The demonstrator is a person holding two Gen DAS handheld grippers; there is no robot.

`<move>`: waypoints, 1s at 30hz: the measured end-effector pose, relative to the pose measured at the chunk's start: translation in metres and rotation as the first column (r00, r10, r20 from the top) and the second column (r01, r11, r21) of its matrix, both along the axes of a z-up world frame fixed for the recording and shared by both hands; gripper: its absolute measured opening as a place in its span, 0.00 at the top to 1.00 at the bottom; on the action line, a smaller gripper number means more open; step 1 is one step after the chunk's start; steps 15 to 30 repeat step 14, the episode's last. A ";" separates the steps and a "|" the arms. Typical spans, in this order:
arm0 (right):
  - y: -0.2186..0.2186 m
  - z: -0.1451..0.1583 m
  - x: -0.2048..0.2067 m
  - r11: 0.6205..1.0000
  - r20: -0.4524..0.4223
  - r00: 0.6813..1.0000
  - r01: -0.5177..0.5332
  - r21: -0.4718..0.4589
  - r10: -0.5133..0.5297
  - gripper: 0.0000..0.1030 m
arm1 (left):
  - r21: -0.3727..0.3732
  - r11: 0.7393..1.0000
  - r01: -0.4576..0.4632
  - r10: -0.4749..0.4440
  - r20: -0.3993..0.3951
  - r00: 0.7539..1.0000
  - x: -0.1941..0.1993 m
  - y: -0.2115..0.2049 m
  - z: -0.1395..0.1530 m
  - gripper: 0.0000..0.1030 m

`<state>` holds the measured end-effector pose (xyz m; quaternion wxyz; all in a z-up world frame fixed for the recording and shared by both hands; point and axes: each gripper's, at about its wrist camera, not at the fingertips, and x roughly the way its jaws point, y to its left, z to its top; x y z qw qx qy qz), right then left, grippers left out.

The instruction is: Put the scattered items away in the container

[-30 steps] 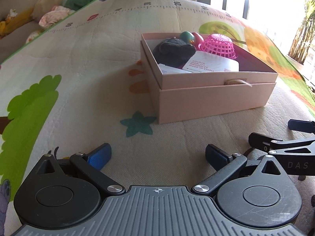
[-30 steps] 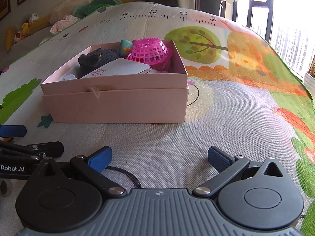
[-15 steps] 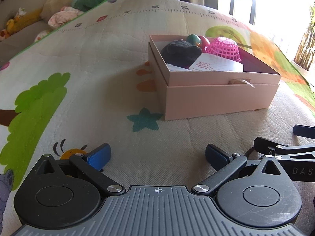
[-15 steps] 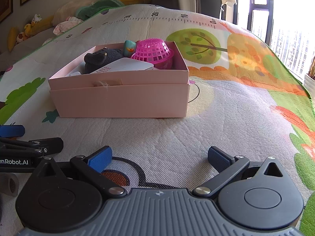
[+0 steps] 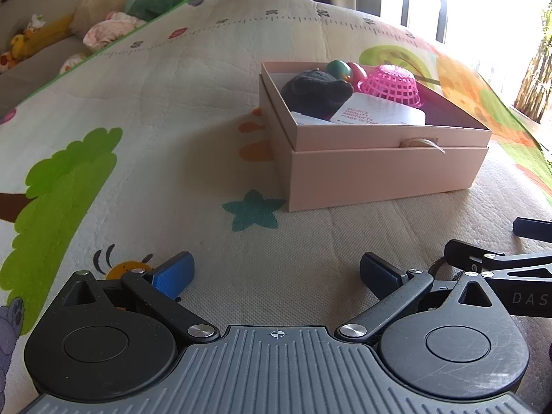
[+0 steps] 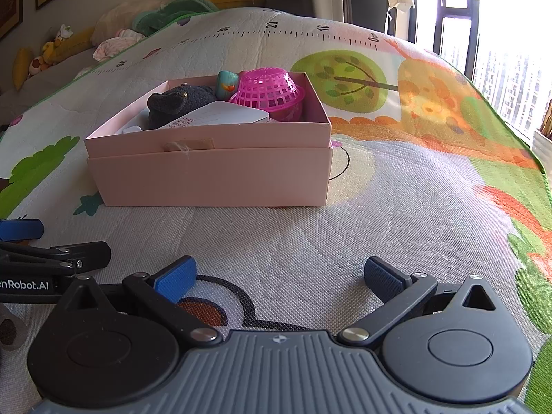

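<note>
A pink cardboard box stands on the play mat. It holds a dark plush toy, an upturned pink basket, a white card and a teal toy. My left gripper is open and empty, low over the mat in front of the box's left corner. My right gripper is open and empty, in front of the box's near side. Each gripper shows at the edge of the other's view.
The colourful play mat covers the floor. Plush toys and cushions lie along the far edge by the wall. A window is at the right. A small roll shows at the lower left of the right wrist view.
Both grippers have drawn back from the box and stayed open. The box looks smaller and farther in both views.
</note>
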<state>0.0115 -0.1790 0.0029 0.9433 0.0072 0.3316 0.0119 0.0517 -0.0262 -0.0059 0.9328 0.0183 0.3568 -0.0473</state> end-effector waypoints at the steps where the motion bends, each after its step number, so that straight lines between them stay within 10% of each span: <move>1: 0.000 0.000 0.000 1.000 0.000 1.000 0.000 0.000 0.000 0.00 | 0.000 1.000 0.000 0.000 0.000 1.000 0.000 0.000 0.000 0.00; 30: 0.001 0.000 0.002 1.000 -0.005 1.000 -0.002 -0.004 0.002 0.00 | 0.004 1.000 0.017 -0.017 -0.008 1.000 0.001 0.000 0.002 0.00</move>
